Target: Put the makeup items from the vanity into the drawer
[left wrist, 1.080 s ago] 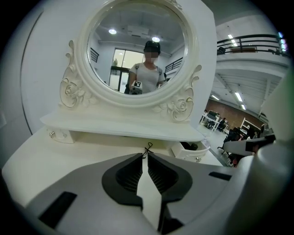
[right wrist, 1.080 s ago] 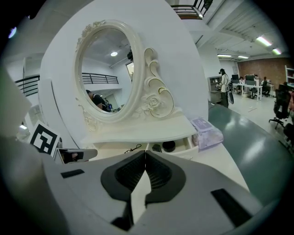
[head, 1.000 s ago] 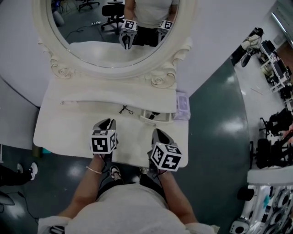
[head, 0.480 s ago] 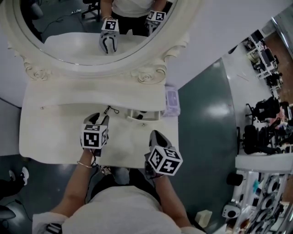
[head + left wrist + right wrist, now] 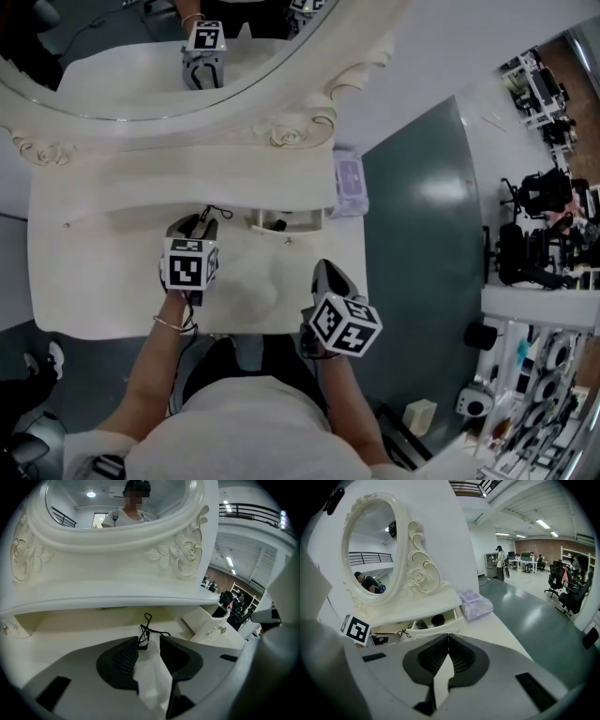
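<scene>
White vanity [image 5: 112, 272] — black wire item [image 5: 143, 641], drawer [image 5: 436, 631] open

A thin black wiry makeup item [image 5: 143, 634], looped at one end, lies flat on the cream-white vanity [image 5: 103, 272] top, under the ledge below the mirror and just left of the drawer [image 5: 433, 631]. The small drawer stands pulled open, and inside it sit a round black piece [image 5: 438, 619] and, beside it, a dark cylinder [image 5: 421, 624] lying on its side
</scene>
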`<action>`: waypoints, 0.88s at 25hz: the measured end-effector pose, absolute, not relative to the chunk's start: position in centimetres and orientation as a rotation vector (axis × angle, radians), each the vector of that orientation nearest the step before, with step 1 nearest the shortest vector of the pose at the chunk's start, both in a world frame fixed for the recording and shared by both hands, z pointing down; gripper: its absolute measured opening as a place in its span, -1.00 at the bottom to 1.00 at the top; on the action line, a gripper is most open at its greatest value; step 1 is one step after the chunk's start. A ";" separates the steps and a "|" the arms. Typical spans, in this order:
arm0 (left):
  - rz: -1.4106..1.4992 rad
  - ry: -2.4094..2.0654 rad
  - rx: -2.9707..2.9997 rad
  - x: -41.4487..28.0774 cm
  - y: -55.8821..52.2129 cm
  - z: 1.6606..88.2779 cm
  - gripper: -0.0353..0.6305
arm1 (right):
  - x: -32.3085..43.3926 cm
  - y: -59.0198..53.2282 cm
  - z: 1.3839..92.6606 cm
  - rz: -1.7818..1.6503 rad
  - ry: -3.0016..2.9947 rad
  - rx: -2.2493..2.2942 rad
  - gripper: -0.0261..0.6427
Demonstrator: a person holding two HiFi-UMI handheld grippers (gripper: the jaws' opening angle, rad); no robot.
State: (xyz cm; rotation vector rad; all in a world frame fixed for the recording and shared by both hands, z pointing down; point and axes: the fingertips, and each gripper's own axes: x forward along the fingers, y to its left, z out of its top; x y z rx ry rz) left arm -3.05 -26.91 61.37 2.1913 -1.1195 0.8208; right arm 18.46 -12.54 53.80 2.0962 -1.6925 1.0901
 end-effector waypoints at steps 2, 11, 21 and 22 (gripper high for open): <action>0.832 -1.116 2.185 -2.8 -26.9 61.7 -0.46 | 18.7 -12.4 53.9 1.100 -1.683 2.101 -0.87; 0.858 -1.192 2.151 -2.9 -27.6 61.8 -0.77 | 19.9 -12.1 54.0 1.102 -1.664 2.115 -0.87; 0.824 -1.216 2.135 -3.5 -25.4 60.6 -0.82 | 19.1 -12.2 53.9 1.096 -1.728 2.076 -0.87; 0.820 -1.215 2.135 -3.6 -24.9 60.3 -0.82 | 18.9 -12.2 53.8 1.094 -1.736 2.073 -0.87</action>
